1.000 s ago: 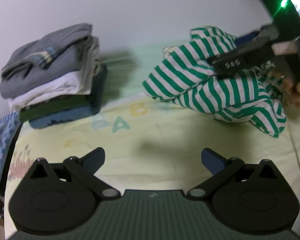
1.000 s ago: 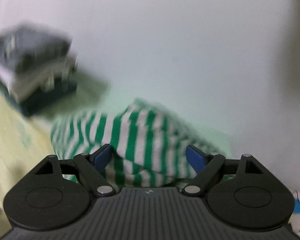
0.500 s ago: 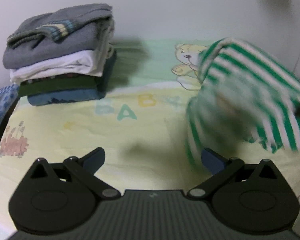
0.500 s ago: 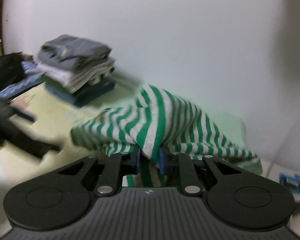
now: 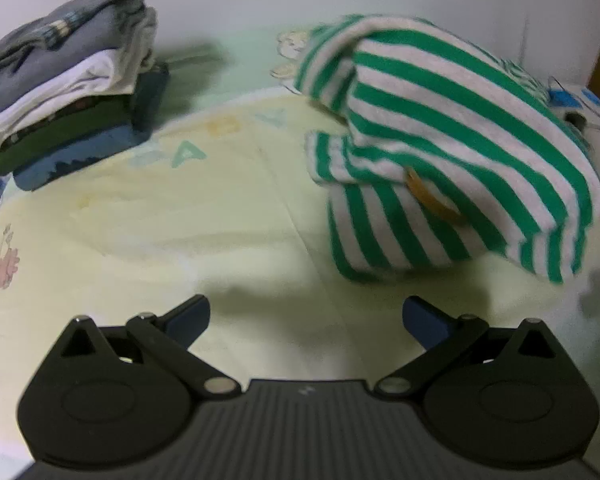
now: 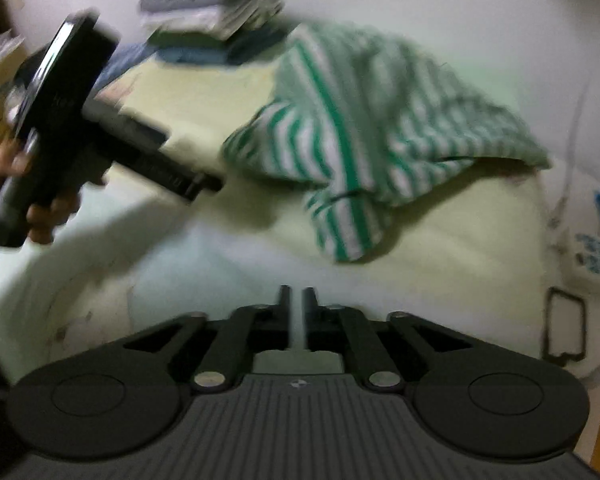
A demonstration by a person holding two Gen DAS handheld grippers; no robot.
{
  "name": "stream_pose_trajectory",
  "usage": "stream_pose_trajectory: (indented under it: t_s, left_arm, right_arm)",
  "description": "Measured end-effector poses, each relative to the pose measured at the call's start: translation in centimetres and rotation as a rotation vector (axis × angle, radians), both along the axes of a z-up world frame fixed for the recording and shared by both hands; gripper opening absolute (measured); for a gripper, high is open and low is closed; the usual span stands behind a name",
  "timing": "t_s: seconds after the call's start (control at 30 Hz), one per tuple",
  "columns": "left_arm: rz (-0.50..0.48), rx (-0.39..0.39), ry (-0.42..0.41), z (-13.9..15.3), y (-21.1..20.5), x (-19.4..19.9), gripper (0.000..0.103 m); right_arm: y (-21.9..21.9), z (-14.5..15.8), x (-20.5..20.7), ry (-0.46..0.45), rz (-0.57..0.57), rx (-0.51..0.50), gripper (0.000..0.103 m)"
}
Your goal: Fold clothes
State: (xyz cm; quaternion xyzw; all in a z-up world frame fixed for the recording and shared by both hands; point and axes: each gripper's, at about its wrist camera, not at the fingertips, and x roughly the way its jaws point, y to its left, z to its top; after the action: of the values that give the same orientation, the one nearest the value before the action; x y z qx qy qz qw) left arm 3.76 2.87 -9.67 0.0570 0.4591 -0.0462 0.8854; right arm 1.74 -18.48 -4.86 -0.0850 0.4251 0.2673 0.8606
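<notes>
The right hand-held gripper [image 6: 298, 300] is now hovering with nothing between its narrow-gapped jaws, which are inching apart; half a second ago they were pinching the green-and-white striped garment [image 5: 452, 128]. That garment is now lying crumpled on the pale yellow bed sheet [image 5: 180, 216], farther from this gripper than before. The left hand-held gripper [image 5: 306, 316] is hanging wide open and empty over the sheet near the garment. A stack of folded clothes [image 5: 72, 76] is sitting at the bed's far corner.
</notes>
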Motion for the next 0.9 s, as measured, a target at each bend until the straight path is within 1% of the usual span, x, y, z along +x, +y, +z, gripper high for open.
stream_pose_trajectory:
  t_s: [0.03, 0.07, 0.1, 0.13, 0.17, 0.2, 0.33, 0.4, 0.43, 0.5, 0.53, 0.57, 0.6, 0.63, 0.67, 0.7, 0.77, 0.87, 0.9]
  left_arm:
    - [0.005, -0.01, -0.001, 0.0, 0.0, 0.6, 0.102]
    - [0.01, -0.02, -0.002, -0.1, 0.1, 1.2, 0.102]
    - [0.015, -0.03, -0.003, -0.1, 0.1, 1.7, 0.102]
    - [0.02, -0.04, -0.004, -0.1, 0.2, 2.3, 0.102]
    - [0.018, -0.047, -0.005, -0.2, 0.1, 2.8, 0.102]
    - [0.004, -0.045, -0.008, -0.4, -0.3, 3.1, 0.102]
    - [-0.017, -0.047, -0.006, -0.8, -1.6, 3.8, 0.102]
    - [-0.008, -0.071, 0.008, -0.9, -1.9, 4.3, 0.102]
    - [-0.004, -0.089, 0.016, -0.9, -2.0, 4.5, 0.098]
    - [-0.003, -0.14, 0.029, -0.4, -2.1, 4.7, 0.085]
    - [-0.006, -0.163, 0.035, -0.2, -2.2, 4.8, 0.07]
    - [-0.017, -0.185, 0.039, 0.2, -2.5, 4.7, 0.049]
    - [-0.024, -0.207, 0.044, 0.5, -2.8, 4.6, 0.037]
    - [-0.022, -0.219, 0.043, 0.8, -3.1, 4.5, 0.032]
    - [-0.021, -0.225, 0.035, 1.2, -3.4, 4.3, 0.028]
    - [-0.022, -0.22, 0.01, 1.7, -3.6, 3.9, 0.027]
    - [-0.023, -0.203, -0.061, 3.3, -4.0, 2.7, 0.022]
    - [-0.039, -0.164, -0.174, 6.0, -3.9, 0.4, 0.02]
    - [-0.043, -0.159, -0.196, 6.9, -3.6, -0.3, 0.02]
  right_arm:
    - [-0.7, 0.3, 0.6, -0.004, -0.049, 0.025, 0.043]
    - [-1.1, 0.5, 1.3, -0.01, -0.096, 0.055, 0.056]
    - [-1.5, 0.7, 2.0, -0.018, -0.139, 0.083, 0.059]
    - [-1.3, 0.8, 2.6, -0.031, -0.154, 0.098, 0.064]
    - [-0.6, 0.8, 3.2, -0.047, -0.148, 0.097, 0.07]
    - [0.1, 0.7, 3.8, -0.064, -0.138, 0.092, 0.072]
    - [2.7, -0.4, 4.9, -0.143, -0.072, -0.004, 0.076]
    - [3.2, -1.3, 5.7, -0.14, -0.073, -0.01, 0.074]
    - [3.3, -1.8, 6.0, -0.132, -0.077, -0.006, 0.07]
    - [2.7, -2.3, 6.1, -0.099, -0.095, 0.001, 0.052]
    - [2.4, -2.3, 6.1, -0.088, -0.109, 0.015, 0.034]
    - [2.0, -2.3, 6.2, -0.077, -0.123, 0.028, 0.03]
    - [1.6, -2.3, 6.2, -0.066, -0.137, 0.048, 0.028]
    - [1.1, -1.9, 6.2, -0.058, -0.149, 0.09, 0.025]
    - [0.7, -1.3, 6.1, -0.064, -0.153, 0.125, 0.024]
    - [0.4, -0.6, 5.9, -0.071, -0.157, 0.161, 0.023]
    - [0.2, 0.9, 5.1, -0.111, -0.146, 0.21, 0.021]
    - [0.8, 3.6, 3.2, -0.201, -0.082, 0.251, 0.02]
    - [0.9, 4.4, 2.7, -0.213, -0.066, 0.282, 0.02]
